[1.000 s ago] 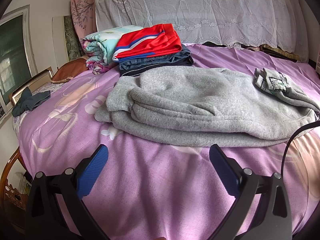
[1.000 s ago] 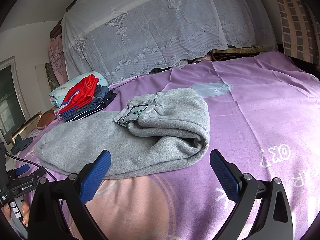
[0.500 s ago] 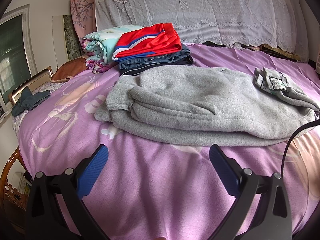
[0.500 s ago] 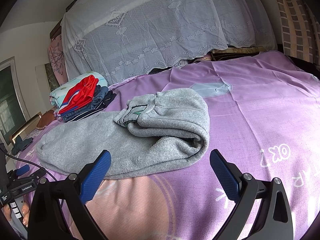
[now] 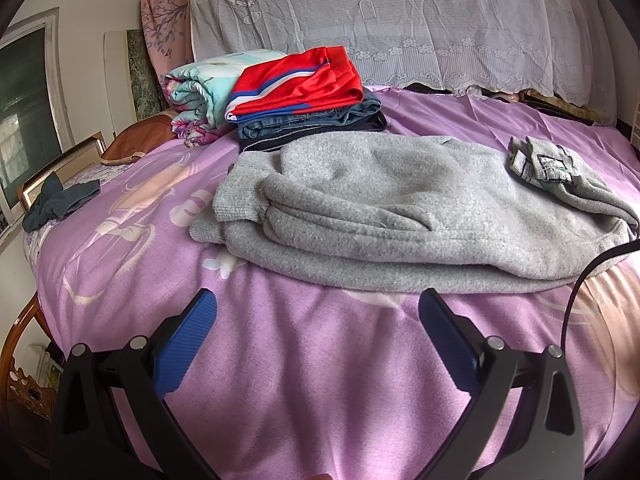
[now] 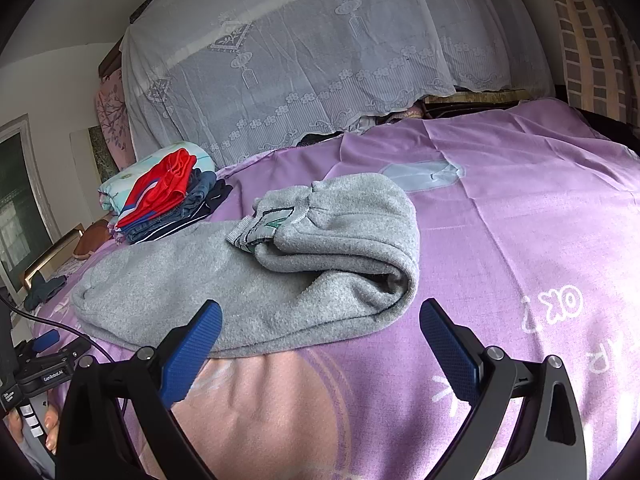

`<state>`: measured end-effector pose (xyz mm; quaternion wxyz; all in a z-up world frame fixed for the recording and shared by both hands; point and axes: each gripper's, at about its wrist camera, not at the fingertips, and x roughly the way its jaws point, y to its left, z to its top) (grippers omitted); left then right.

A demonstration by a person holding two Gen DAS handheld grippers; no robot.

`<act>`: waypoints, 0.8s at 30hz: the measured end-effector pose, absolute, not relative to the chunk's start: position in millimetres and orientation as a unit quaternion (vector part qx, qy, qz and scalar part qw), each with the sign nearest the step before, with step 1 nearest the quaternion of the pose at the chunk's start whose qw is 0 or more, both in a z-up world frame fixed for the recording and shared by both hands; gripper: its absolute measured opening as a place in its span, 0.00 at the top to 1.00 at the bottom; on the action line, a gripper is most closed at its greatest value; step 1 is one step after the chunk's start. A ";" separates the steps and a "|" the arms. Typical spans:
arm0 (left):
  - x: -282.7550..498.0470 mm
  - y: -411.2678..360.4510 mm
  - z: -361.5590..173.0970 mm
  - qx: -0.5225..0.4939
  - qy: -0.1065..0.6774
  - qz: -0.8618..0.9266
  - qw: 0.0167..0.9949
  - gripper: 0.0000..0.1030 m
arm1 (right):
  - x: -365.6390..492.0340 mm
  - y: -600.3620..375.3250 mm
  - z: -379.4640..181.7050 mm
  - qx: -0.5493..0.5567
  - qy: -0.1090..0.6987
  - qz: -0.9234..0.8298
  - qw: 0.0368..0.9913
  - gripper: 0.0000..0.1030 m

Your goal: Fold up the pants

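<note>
Bed: a purple sheet [image 5: 320, 360] with pale printed shapes covers it from edge to edge; a white lace cloth [image 5: 400, 20] hangs along the far edge
Pants: grey fleece pants [image 5: 400, 208] lie lengthwise across the middle of the bed, legs laid one on the other with the cuffs toward the left edge; the waist end [image 6: 340, 232] is folded back over the legs, its inner label showing
Stack: folded clothes [image 5: 304, 96] sit at the far left corner just behind the pants, a red piece with blue and white stripes on top, denim below (a rolled floral quilt [image 5: 200, 92] lies beside them)
Left gripper [image 5: 316, 340]: blue-padded jaws spread wide and holding nothing, low over bare sheet at the near edge, short of the pants
Right gripper [image 6: 320, 344]: jaws equally wide, nothing between them, near the folded waist end, left pad over the pants' hem
Small cloth: a dark rag [image 5: 56, 200] rests at the left edge
</note>
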<state>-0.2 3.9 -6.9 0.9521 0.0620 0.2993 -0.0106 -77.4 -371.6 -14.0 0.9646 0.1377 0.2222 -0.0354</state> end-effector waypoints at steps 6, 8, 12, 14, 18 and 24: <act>-0.1 4.0 -7.0 0.062 0.299 -0.011 0.952 0.04 | -77.6 -371.9 -14.3 0.138 0.223 -0.035 0.964 0.03; -0.6 3.4 -6.9 0.062 0.300 -0.011 0.952 0.04 | -77.9 -372.2 -14.0 0.139 0.223 -0.035 0.964 0.03; -2.3 2.8 -7.8 0.061 0.302 -0.013 0.951 0.04 | -77.9 -372.1 -14.4 0.139 0.223 -0.035 0.964 0.03; -2.5 2.7 -9.7 0.059 0.303 -0.014 0.951 0.04 | -78.0 -372.1 -14.3 0.139 0.223 -0.035 0.964 0.03; -3.1 2.4 -10.3 0.057 0.304 -0.015 0.951 0.04 | -78.2 -372.4 -14.1 0.140 0.223 -0.035 0.964 0.03; -1.7 2.5 -10.7 0.052 0.311 -0.023 0.949 0.04 | -78.0 -373.2 -12.6 0.140 0.225 -0.034 0.964 0.03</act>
